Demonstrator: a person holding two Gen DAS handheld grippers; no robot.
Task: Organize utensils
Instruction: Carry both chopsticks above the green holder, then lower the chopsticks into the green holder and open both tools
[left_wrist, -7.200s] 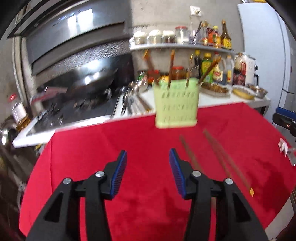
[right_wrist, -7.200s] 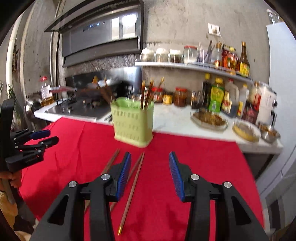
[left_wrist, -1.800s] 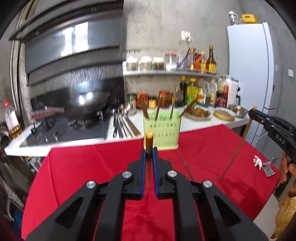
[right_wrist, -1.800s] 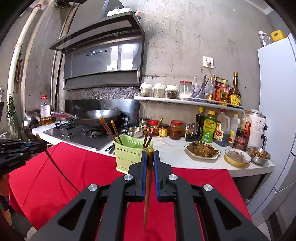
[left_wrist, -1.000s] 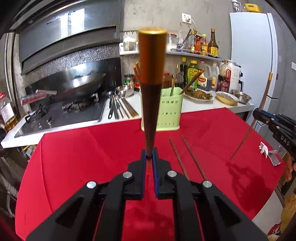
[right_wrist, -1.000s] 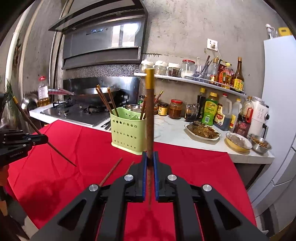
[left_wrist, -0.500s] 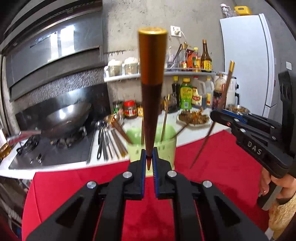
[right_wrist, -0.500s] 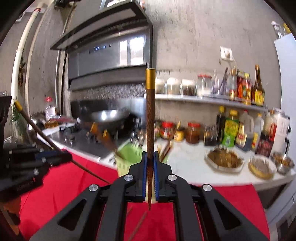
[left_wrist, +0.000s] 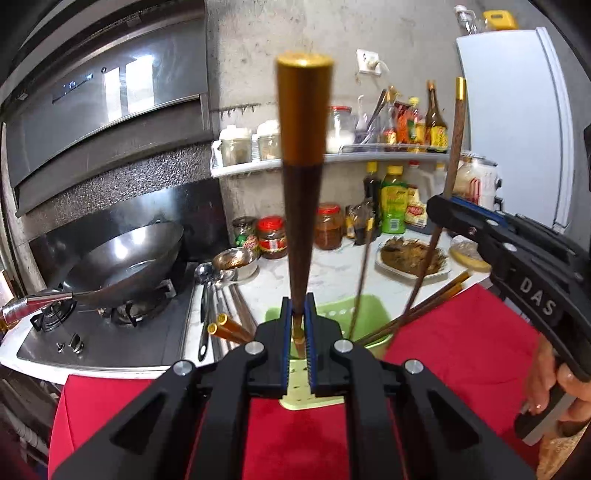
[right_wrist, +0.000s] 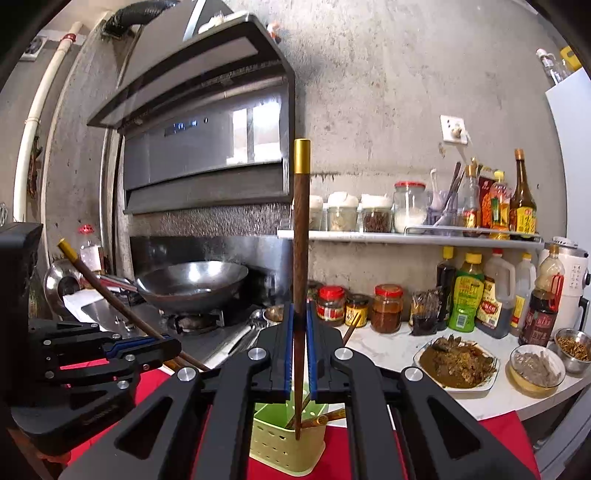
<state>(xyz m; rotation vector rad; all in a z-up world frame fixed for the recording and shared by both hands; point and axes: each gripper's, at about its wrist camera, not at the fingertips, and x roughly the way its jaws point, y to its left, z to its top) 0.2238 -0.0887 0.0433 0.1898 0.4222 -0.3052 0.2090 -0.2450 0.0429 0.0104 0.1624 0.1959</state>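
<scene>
My left gripper is shut on a dark wooden chopstick with a gold cap, which stands upright between the blue pads. The pale green slotted holder sits just beyond and below it, with several chopsticks leaning inside. My right gripper is shut on a second gold-capped chopstick, whose lower tip hangs at the holder. In the left wrist view, the right gripper comes in from the right, its chopstick slanting down toward the holder's right rim. The left gripper appears at the left.
A red cloth covers the table under the holder. Behind are a wok on the stove, ladles on the counter, a plate of food, jars and bottles, a shelf and a fridge. A hand grips the right tool.
Both grippers moved forward and up toward the holder, still clamped on their chopsticks. The holder now lies right beneath the jaws. The loose chopsticks on the cloth have dropped out of view.
</scene>
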